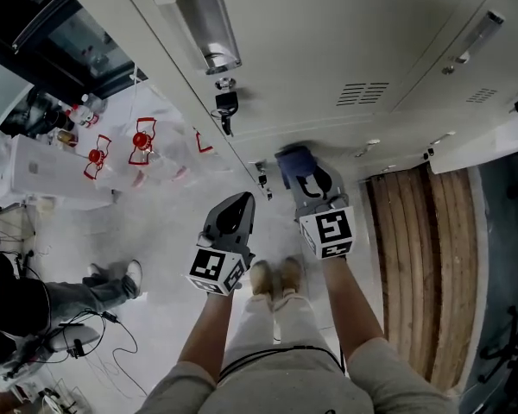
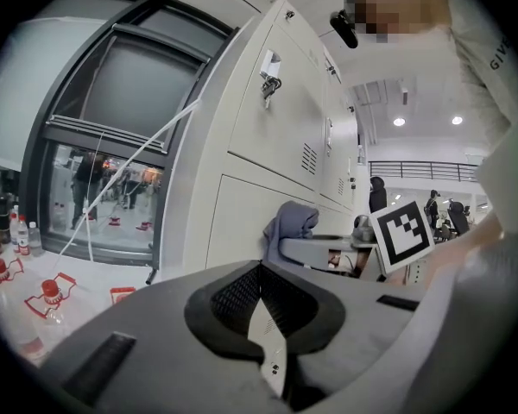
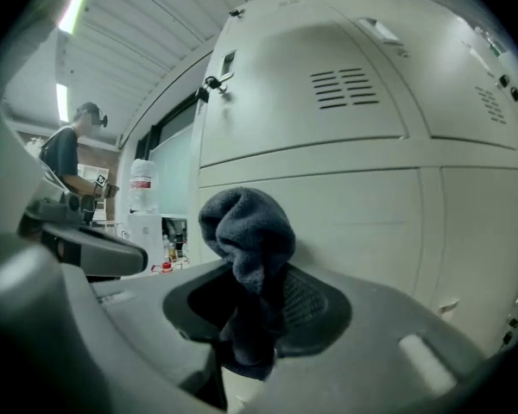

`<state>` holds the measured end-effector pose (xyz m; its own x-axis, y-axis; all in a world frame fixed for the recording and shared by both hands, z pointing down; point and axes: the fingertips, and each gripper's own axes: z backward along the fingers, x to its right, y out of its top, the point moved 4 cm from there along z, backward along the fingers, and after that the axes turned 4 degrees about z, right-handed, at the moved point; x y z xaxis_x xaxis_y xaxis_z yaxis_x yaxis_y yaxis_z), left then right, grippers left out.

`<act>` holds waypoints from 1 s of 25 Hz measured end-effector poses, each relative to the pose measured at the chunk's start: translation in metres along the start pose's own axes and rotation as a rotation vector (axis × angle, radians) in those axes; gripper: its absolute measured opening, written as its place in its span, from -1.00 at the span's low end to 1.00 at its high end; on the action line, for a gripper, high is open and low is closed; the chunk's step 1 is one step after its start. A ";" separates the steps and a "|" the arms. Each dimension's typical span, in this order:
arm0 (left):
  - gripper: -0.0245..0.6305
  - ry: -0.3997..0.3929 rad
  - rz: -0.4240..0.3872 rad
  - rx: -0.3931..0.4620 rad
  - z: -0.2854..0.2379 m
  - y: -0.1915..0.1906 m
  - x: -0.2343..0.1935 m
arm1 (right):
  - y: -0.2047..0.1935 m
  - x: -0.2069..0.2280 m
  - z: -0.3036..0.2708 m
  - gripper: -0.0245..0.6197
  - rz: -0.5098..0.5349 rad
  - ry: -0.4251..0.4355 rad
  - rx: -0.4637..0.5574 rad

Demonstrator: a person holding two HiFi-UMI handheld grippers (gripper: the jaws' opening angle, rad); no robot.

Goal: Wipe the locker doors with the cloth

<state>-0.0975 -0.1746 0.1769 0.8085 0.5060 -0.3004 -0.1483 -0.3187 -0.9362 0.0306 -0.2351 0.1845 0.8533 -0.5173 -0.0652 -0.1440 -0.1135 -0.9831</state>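
Observation:
A bank of pale grey locker doors (image 1: 328, 67) fills the head view's upper half; the same locker doors (image 3: 345, 171) rise right in front of the right gripper. My right gripper (image 1: 304, 178) is shut on a bunched dark blue-grey cloth (image 3: 246, 231), and the cloth (image 1: 295, 162) sits close to a lower door. My left gripper (image 1: 236, 207) hangs a little back from the lockers, jaws closed with nothing between them. In the left gripper view the cloth (image 2: 292, 221) and the right gripper's marker cube (image 2: 401, 234) show to the right.
A key (image 1: 225, 103) hangs in a door's lock. Red-capped bottles (image 1: 142, 141) stand on the floor at left beside a white box (image 1: 43, 169). A wooden panel (image 1: 427, 266) lies at right. A seated person's legs (image 1: 95, 287) and cables (image 1: 95, 335) are at lower left.

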 end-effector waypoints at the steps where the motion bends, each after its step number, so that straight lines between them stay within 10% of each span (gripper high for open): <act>1: -0.93 0.000 0.000 -0.001 0.001 -0.001 -0.001 | -0.002 -0.013 -0.007 -0.56 -0.002 0.025 -0.005; 12: -0.93 0.011 0.009 -0.020 0.012 -0.012 -0.011 | -0.010 -0.067 -0.056 -0.57 0.163 0.153 -0.074; 25: -0.93 -0.024 0.010 -0.043 -0.001 -0.022 0.006 | -0.028 0.016 -0.021 -0.55 0.087 -0.023 -0.102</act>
<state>-0.0889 -0.1661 0.1956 0.7933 0.5213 -0.3144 -0.1316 -0.3574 -0.9246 0.0377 -0.2576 0.2150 0.8466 -0.5092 -0.1547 -0.2674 -0.1557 -0.9509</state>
